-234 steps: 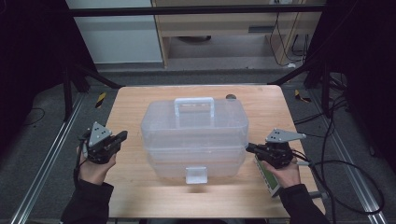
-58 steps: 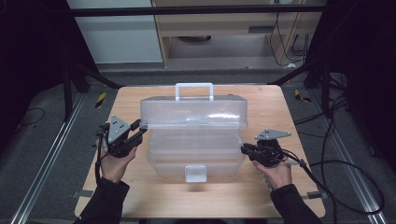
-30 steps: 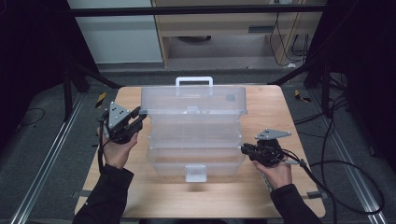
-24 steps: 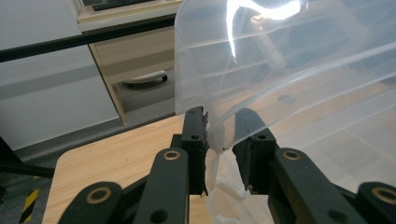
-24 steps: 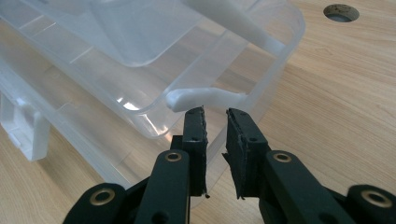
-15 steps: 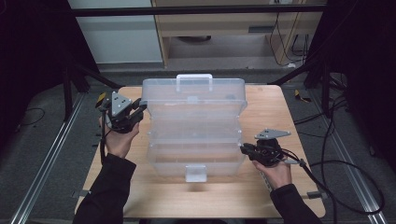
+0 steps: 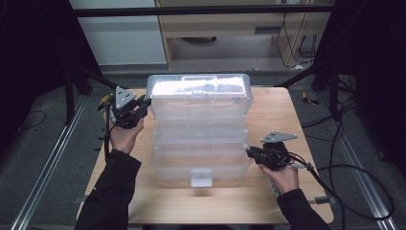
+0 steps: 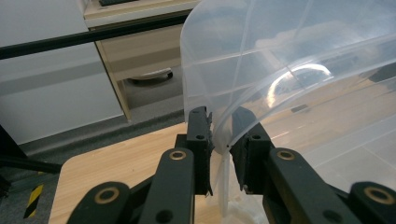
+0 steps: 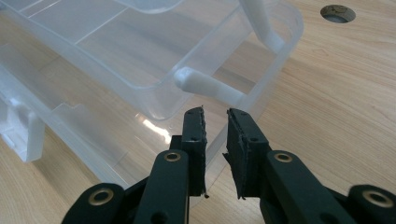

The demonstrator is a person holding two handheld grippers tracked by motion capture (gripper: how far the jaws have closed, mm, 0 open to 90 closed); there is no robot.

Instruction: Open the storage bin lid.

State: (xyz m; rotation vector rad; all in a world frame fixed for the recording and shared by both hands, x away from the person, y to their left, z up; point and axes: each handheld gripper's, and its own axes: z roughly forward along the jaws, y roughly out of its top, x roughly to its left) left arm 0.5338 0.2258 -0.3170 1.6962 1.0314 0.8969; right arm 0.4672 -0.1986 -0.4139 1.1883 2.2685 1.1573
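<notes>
A clear plastic tiered box [image 7: 201, 139] stands on the wooden table [image 7: 280, 112] with its trays fanned open. Its lid [image 7: 198, 91] is tipped up toward the far side. My left gripper [image 7: 143, 106] is at the lid's left end. In the left gripper view that gripper [image 8: 223, 144] has the lid's edge [image 8: 289, 60] between its jaws, which have just been closing on it. My right gripper [image 7: 249, 153] is at the box's near right corner. In the right gripper view it [image 9: 215, 126] is shut on the base rim [image 9: 280, 60], below a white hinge arm [image 9: 210, 86].
A white latch [image 7: 200, 177] hangs on the box's near side. There is a round hole [image 9: 337, 13] in the tabletop beyond the box. Black frame bars and cables surround the table, and a cabinet stands behind it.
The left gripper has carried the lid's end farther back and up, so the lid tips more and the trays spread wider. The right gripper has stayed at the base corner.
</notes>
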